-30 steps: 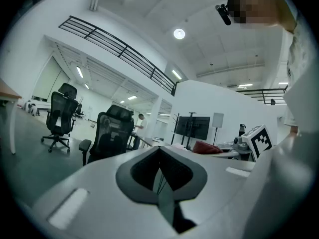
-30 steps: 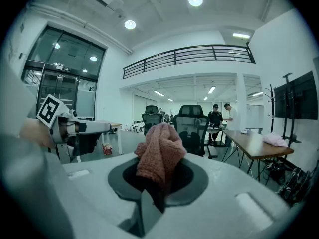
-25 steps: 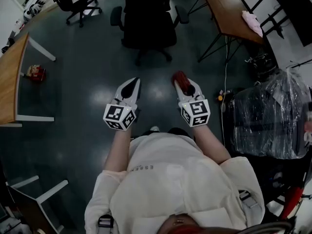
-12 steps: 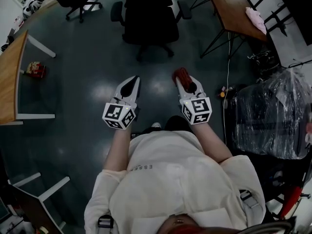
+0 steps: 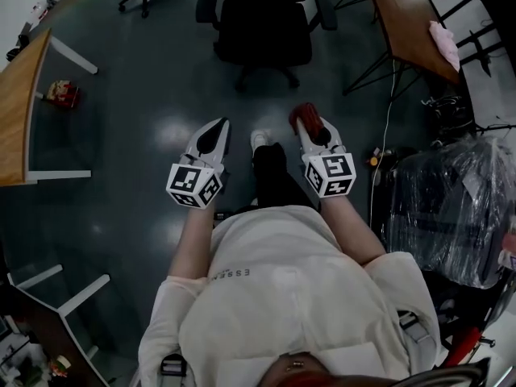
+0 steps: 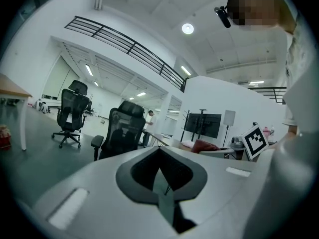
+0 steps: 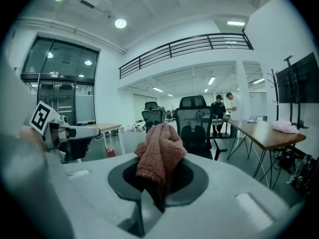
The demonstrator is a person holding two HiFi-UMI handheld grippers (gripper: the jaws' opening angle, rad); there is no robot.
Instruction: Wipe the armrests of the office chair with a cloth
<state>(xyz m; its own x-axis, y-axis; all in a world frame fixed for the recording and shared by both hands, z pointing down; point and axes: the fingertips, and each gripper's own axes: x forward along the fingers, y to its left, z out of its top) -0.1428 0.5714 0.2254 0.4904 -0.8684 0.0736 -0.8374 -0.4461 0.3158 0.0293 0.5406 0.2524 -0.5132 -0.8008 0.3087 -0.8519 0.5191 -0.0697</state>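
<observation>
Dark grey polished floor (image 5: 137,87) spreads across the room, showing pale glints of light. The black mesh office chair (image 5: 264,22) stands ahead on bare floor, well apart from both tools, its 2 armrests (image 5: 207,5) jutting out at either side. The right gripper (image 5: 304,124) has its jaws clamped on a reddish-pink terry cloth (image 5: 301,115), which bunches up above the tips in the right gripper view. The left gripper (image 5: 218,127) has its jaws pressed together with nothing between them. A long brown wooden desk (image 5: 401,22) on thin black legs borders the chair's right. A pale wooden table (image 5: 18,111) edges the left. A plastic-wrapped dark bundle (image 5: 451,208) crowds the right side. Open floor lies between the grippers and the chair.
</observation>
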